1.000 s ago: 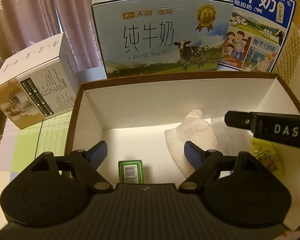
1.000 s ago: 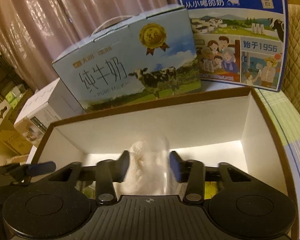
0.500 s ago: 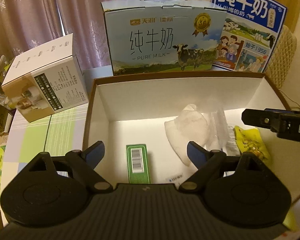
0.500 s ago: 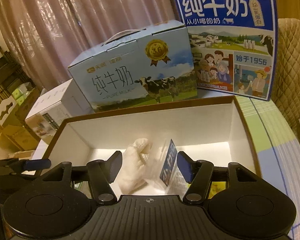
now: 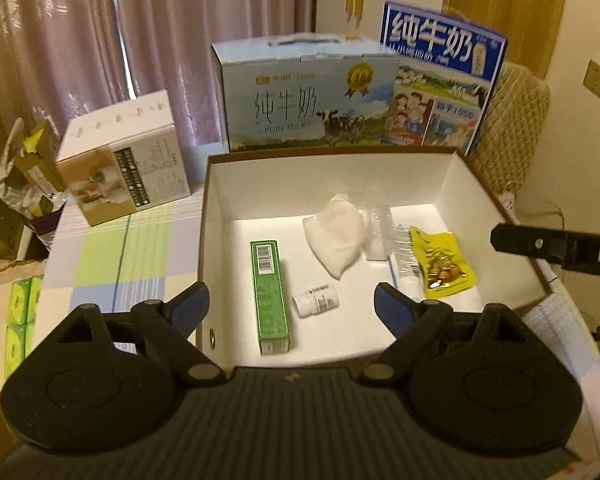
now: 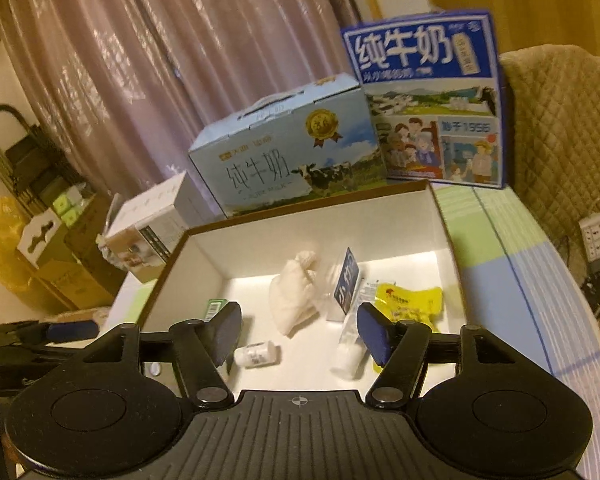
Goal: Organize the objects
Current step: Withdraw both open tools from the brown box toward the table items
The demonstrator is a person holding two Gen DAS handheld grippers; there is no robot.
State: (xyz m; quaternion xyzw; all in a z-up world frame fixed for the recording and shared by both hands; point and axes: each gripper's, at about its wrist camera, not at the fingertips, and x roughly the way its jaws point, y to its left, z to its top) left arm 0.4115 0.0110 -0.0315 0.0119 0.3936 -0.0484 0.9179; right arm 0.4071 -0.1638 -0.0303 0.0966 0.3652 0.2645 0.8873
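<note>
The pale blue cardboard milk carton with a carry handle (image 5: 306, 96) is showing "纯牛奶" over "PURE MILK" beside a gold medal seal whose number is blurring. The taller dark blue milk carton (image 6: 426, 96) is displaying large white "纯牛奶" and, lower, "始于1956". The black arm of the right gripper (image 5: 556, 246) is bearing white letters "DA", cut by the frame edge. The long green box (image 5: 270, 296) is carrying a barcode, digits unreadable.

Bottle (image 5: 315, 300) right of carton (image 5: 271, 297)
</note>
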